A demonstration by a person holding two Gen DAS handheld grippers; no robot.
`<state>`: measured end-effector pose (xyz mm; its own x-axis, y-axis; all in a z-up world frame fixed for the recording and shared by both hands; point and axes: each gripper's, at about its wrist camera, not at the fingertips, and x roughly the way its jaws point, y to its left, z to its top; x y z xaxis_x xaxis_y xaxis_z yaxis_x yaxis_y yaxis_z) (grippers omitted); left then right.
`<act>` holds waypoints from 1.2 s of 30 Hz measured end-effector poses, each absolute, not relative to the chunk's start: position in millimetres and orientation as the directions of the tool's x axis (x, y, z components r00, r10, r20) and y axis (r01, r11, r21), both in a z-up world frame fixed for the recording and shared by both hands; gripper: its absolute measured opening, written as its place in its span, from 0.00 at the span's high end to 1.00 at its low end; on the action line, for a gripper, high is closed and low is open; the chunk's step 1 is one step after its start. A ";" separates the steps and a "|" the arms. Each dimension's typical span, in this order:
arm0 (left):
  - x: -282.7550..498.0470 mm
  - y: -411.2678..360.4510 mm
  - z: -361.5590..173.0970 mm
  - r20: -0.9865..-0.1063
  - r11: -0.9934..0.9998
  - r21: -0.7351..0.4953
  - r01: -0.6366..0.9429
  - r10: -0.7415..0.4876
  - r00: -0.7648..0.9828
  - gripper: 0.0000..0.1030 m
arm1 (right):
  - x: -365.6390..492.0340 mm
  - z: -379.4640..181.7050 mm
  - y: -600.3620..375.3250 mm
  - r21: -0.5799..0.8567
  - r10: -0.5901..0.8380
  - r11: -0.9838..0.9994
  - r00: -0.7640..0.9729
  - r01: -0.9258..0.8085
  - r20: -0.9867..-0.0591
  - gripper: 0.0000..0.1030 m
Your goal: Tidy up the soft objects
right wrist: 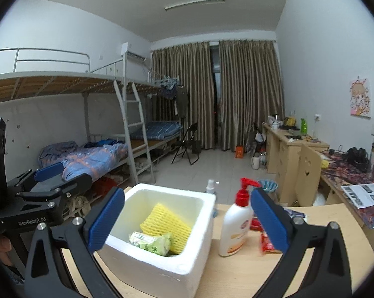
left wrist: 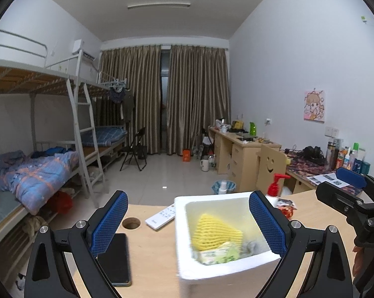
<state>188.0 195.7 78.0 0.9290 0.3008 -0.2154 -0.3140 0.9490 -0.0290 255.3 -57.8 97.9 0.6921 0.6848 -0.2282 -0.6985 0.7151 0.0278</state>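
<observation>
Now both grippers are held nearly level over the counter (right wrist: pixel 236 273), jaws spread wide and empty: left gripper (left wrist: pixel 187 226), right gripper (right wrist: pixel 187 221). Just ahead, the foam box (right wrist: pixel 147 260) holds a yellow foam net (right wrist: pixel 167 221), tilted, and a green packet (right wrist: pixel 152 242). A pump bottle (right wrist: pixel 234 228) stands beside it.

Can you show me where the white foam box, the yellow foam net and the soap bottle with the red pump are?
white foam box (right wrist: pixel 162 270), right wrist view, front wall.
yellow foam net (right wrist: pixel 166 222), right wrist view, middle of the mesh.
soap bottle (right wrist: pixel 234 231), right wrist view, white body.
</observation>
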 end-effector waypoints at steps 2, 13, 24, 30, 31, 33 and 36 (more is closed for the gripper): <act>183.7 184.4 80.7 -0.202 0.952 -0.020 -0.306 0.296 0.934 0.05 | 253.4 99.2 -66.0 0.027 0.680 0.722 0.702 -0.691 -0.213 0.00; 170.7 136.7 93.4 -0.168 0.962 0.010 -0.272 0.270 0.948 0.04 | 241.5 100.7 -108.0 0.016 0.645 0.757 0.743 -0.653 -0.180 0.00; 154.5 105.3 101.0 -0.146 0.971 -0.013 -0.238 0.234 0.961 0.00 | 226.1 102.6 -145.3 0.013 0.611 0.787 0.777 -0.617 -0.152 0.00; 140.5 94.5 105.1 -0.131 0.968 -0.020 -0.251 0.246 0.960 0.00 | 213.2 102.0 -162.9 0.012 0.601 0.796 0.788 -0.605 -0.134 0.00; 138.0 92.6 105.0 -0.130 0.969 -0.019 -0.247 0.243 0.961 0.00 | 209.6 101.3 -166.8 0.013 0.598 0.798 0.791 -0.602 -0.132 0.00; 131.2 88.2 104.6 -0.127 0.967 -0.022 -0.254 0.249 0.960 0.00 | 205.1 101.1 -170.9 0.013 0.595 0.801 0.793 -0.598 -0.131 0.00; 122.4 84.2 102.8 -0.129 0.968 -0.022 -0.250 0.245 0.961 0.00 | 195.8 101.4 -178.2 0.010 0.593 0.803 0.796 -0.596 -0.121 0.00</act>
<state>122.4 84.2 102.8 0.9608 0.2453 -0.1290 -0.2501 0.9680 -0.0220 195.8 -178.2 101.4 0.7961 0.5930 -0.1206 -0.5964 0.8026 0.0098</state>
